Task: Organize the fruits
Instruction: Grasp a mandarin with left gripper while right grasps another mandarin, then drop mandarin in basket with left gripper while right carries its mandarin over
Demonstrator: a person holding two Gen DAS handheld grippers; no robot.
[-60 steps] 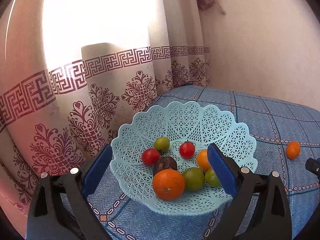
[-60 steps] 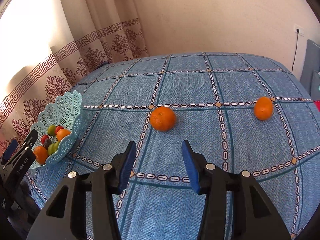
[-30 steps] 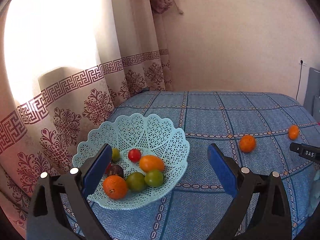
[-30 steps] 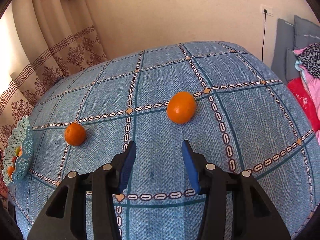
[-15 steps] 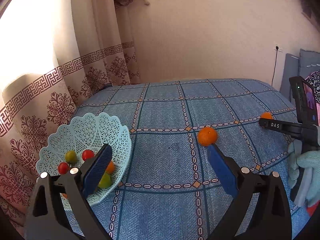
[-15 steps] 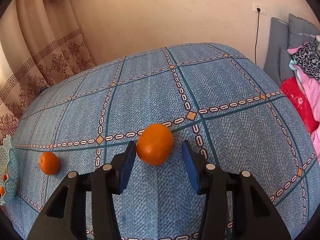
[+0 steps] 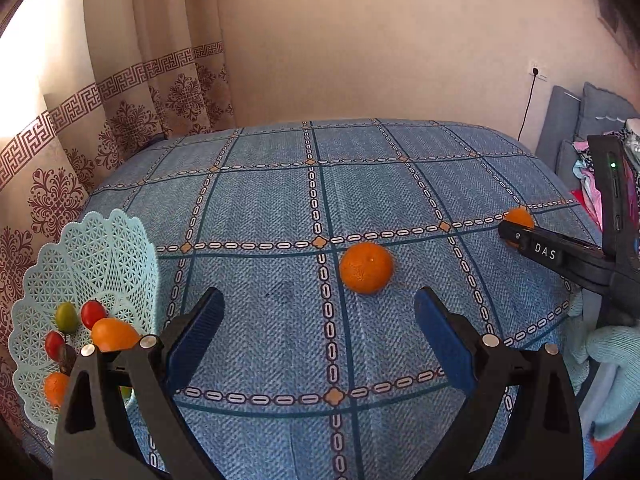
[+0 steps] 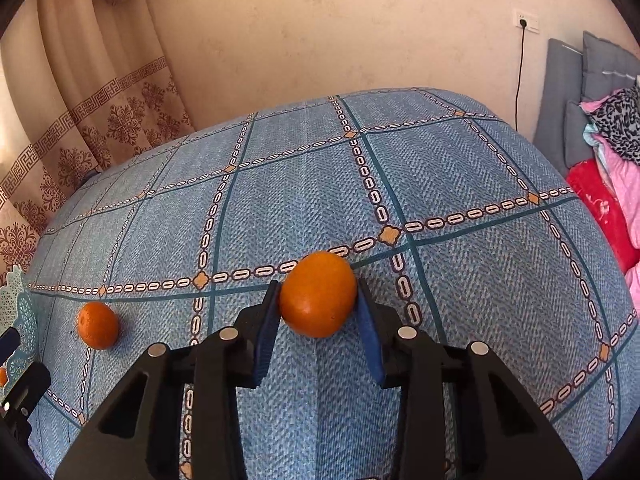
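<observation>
A pale blue lattice basket (image 7: 100, 240) at the left edge of the blue checked bedspread holds several small fruits: red tomatoes, green ones and orange ones. My left gripper (image 7: 318, 304) is open, with a loose orange (image 7: 366, 268) lying just beyond its fingertips. In the right wrist view my right gripper (image 8: 318, 292) is shut on a second orange (image 8: 318, 300), with both blue pads pressed against its sides. That same orange (image 7: 518, 216) peeks out behind the right gripper's black finger (image 7: 544, 252). The loose orange (image 8: 98, 325) also shows far left there.
A patterned curtain (image 7: 120, 100) hangs behind the basket. Grey cushions (image 8: 592, 68) and pink and red fabrics (image 8: 600, 200) lie at the bed's right edge. A cable runs down from a wall socket (image 8: 526, 20). A gloved hand (image 7: 612, 352) holds the right gripper.
My right gripper moved up to the far orange and shut on it. My left gripper swung right, away from the basket, and now faces the loose orange.
</observation>
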